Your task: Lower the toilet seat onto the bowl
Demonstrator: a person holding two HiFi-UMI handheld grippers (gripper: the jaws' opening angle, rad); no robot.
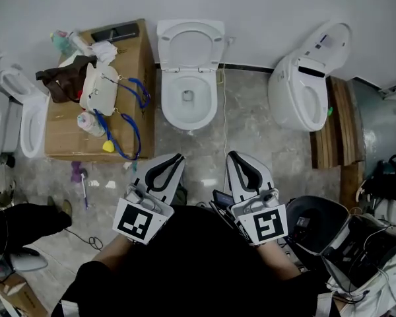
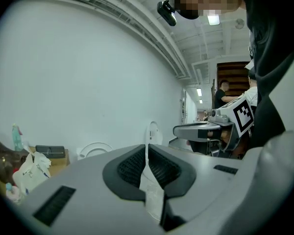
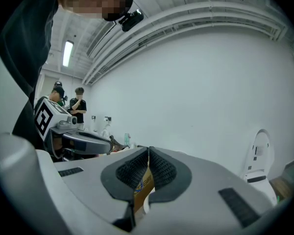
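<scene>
The left gripper [image 1: 177, 157] has its jaws pressed together with nothing between them, and the right gripper [image 1: 232, 155] likewise has its jaws closed tight and empty. Both are held side by side close to the person's body, well apart from the toilet bowl [image 1: 166, 107] and pointing toward it. The toilet seat [image 1: 167, 48] stands raised behind the bowl, against the wall. Left of the bowl sits a cluttered cardboard box [image 1: 137, 71]; right of the bowl stands another toilet [image 1: 290, 98].

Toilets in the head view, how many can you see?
3: the centre toilet, seat raised; the right toilet; the left toilet at the picture's edge beside the cardboard box. Others may be cut off there.
</scene>
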